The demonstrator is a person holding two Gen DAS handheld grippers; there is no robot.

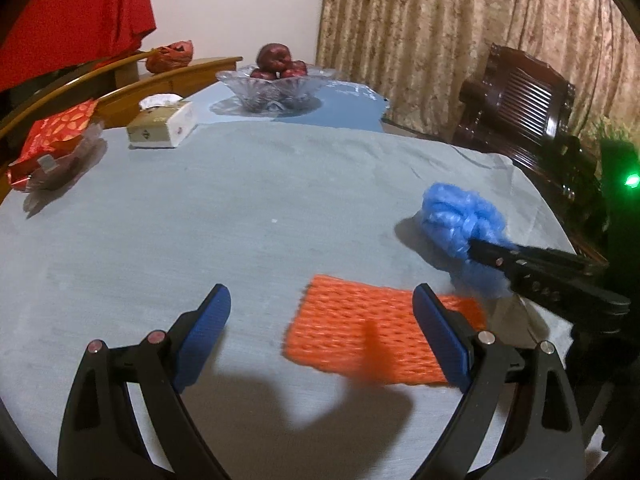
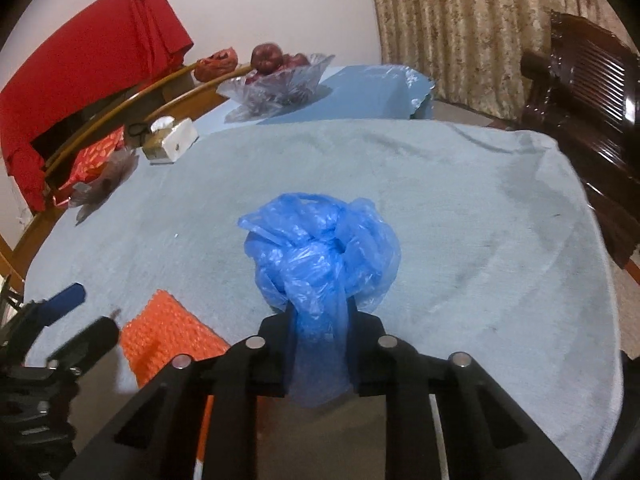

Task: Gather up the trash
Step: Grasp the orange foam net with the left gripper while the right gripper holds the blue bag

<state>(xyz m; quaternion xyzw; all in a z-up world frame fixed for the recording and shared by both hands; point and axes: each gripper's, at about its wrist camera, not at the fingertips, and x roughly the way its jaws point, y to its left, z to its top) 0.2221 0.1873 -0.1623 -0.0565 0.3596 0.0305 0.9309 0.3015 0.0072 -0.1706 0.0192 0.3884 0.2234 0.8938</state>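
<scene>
A crumpled blue plastic bag (image 2: 324, 252) lies on the grey-blue cloth of the table (image 2: 460, 208). My right gripper (image 2: 318, 312) is shut on the bag's near tail, which bunches between the two black fingers. The left wrist view shows the same bag (image 1: 456, 216) at the right with the right gripper (image 1: 476, 246) clamped on it. An orange foam net sleeve (image 1: 360, 332) lies flat on the cloth. My left gripper (image 1: 322, 300) hovers open over it, blue pads wide apart, the right pad (image 1: 440, 336) over the sleeve's right end. In the right wrist view the sleeve (image 2: 168, 332) lies lower left.
A tissue box (image 1: 164, 124), a red patterned wrapper (image 1: 56, 136) on a clear bag, and a glass bowl of red apples (image 1: 276, 80) stand along the far side. A dark wooden chair (image 1: 520, 120) is at the right, curtains behind, a red cloth (image 2: 80, 80) at the left.
</scene>
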